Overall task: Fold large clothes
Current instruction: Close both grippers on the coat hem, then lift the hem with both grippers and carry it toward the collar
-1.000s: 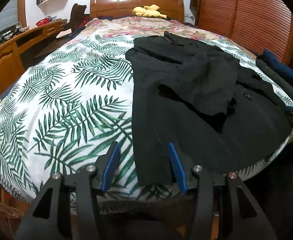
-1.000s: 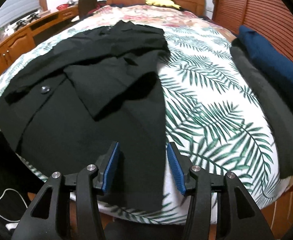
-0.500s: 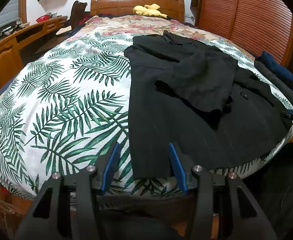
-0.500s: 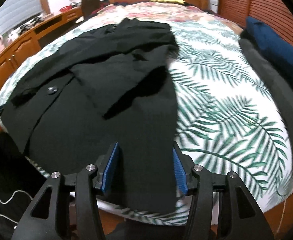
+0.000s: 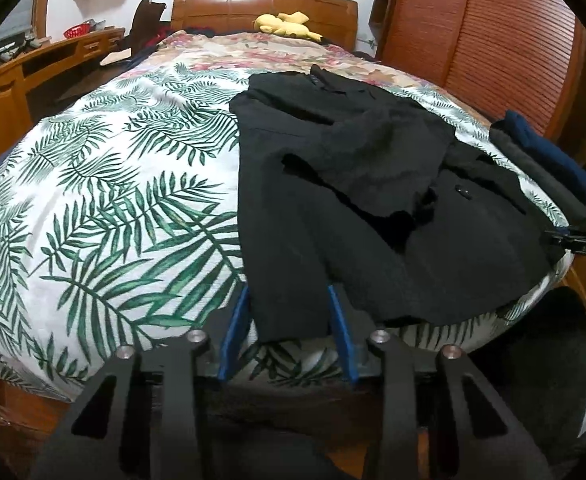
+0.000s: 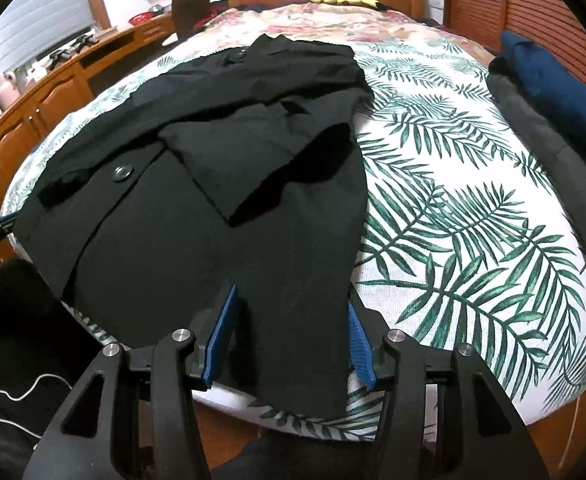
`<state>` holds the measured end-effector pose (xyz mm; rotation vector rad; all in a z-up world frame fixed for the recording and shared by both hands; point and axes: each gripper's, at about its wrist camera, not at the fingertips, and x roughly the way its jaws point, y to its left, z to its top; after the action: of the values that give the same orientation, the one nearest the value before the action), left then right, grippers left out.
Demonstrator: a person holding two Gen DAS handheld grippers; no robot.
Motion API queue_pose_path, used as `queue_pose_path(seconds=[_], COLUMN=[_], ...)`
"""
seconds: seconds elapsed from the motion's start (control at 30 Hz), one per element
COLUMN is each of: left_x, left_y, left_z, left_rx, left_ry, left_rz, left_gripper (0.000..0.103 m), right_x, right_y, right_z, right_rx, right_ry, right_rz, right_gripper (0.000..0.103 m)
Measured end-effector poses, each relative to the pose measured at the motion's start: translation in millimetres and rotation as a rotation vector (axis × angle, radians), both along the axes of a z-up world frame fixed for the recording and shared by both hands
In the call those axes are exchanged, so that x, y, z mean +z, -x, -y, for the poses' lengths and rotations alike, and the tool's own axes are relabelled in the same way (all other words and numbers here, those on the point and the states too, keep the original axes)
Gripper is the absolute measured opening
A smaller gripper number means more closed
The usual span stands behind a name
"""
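Black coat [image 6: 221, 184] spread on a leaf-print bed [image 6: 473, 208]

The right gripper [image 6: 289, 332] stands open, its blue pads [image 6: 223, 336] straddling the coat's near hem corner.

One black coat [image 5: 333, 200], perhaps two folded garments [image 6: 553, 92].
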<state>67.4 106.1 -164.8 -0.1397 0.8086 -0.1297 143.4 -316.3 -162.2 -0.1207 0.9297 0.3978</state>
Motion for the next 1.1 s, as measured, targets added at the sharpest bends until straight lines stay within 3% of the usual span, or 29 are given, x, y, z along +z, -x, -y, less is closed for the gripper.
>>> queue_pose_path(seconds=[0.1,0.17,0.23,0.33,0.5,0.83,1.1], left_x=[1,2,7,31,81,164,246], left_y=[-1,-1,-3,-3,5,22,40], left_z=[0,-1,-1,-1,5,20,41], left_rx=[0.003,0.006,0.009,0.008,0.001,-0.025,-0.074], left_ry=[0.015,0.018,0.018,0.016,-0.002,-0.034,-0.076], left_rz=[-0.002,-0.001,-0.005,0.043,0.153,0.333,0.497], left_gripper=[0.023,0.014,0.007,0.002,0.001,0.0,0.0], right_x=[0,2,6,22,66,141,235], right_y=[0,0,-2,-7,-7,6,39], right_z=[0,-1,-1,-1,1,-3,-1], right_rx=[0.0,-0.003,-0.007,0.018,0.023,0.048,0.093], right_ry=[0.005,0.009,0.015,-0.019,-0.09,-0.117,-0.105], right_rz=[0.005,0.02,0.039,0.054,0.143,0.305,0.495], right_gripper=[0.053,0.046,0.012,0.009,0.007,0.005,0.004])
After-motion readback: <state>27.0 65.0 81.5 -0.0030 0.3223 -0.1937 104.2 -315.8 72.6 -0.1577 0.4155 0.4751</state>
